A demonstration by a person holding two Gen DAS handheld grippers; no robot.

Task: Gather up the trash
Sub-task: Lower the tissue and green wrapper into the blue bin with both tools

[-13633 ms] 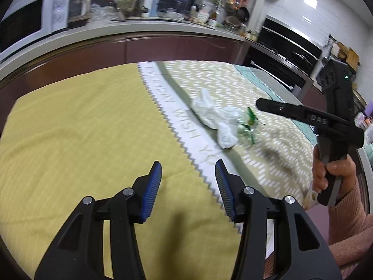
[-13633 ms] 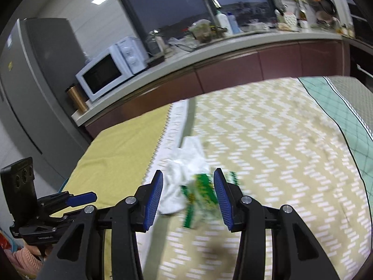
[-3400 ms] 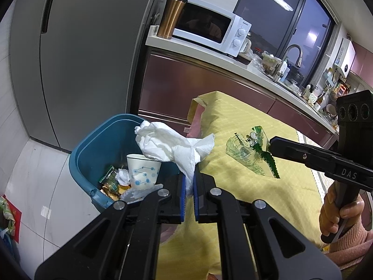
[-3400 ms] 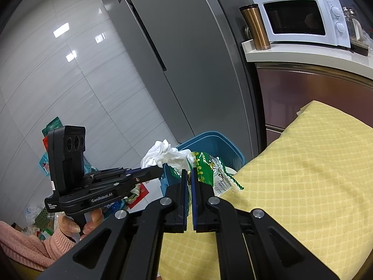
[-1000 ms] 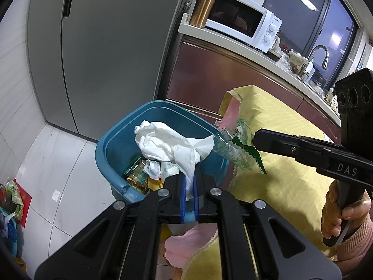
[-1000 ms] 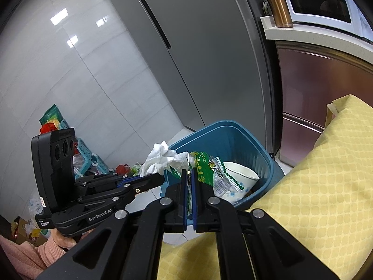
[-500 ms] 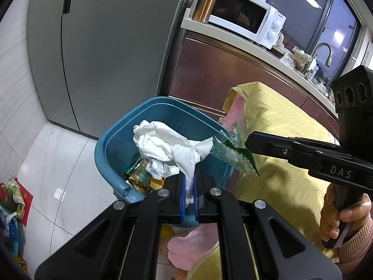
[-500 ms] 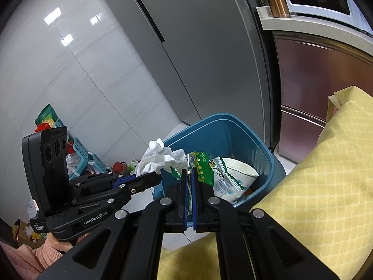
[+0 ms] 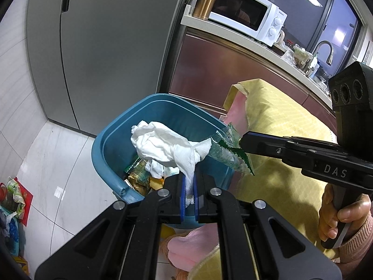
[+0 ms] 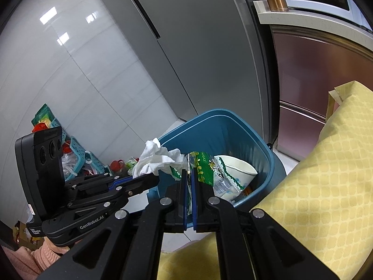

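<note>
I see even indoor light, ceiling-lamp glare on the wall tiles point(image 10: 77, 53), sharp focus, and dark, heavily curved fisheye edges.

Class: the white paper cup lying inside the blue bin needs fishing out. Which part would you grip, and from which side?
Grip the white paper cup by its rim, coming from above through the blue plastic bin's open top: it lies tilted, mouth upward, its body buried among wrappers and partly hidden.

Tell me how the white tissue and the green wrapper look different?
The crumpled tissue is plain white, soft paper; the snack wrapper is shiny, see-through plastic with green print. The tissue is pinched in the left gripper, the wrapper in the right gripper. Both are trash held over the blue bin.
</note>
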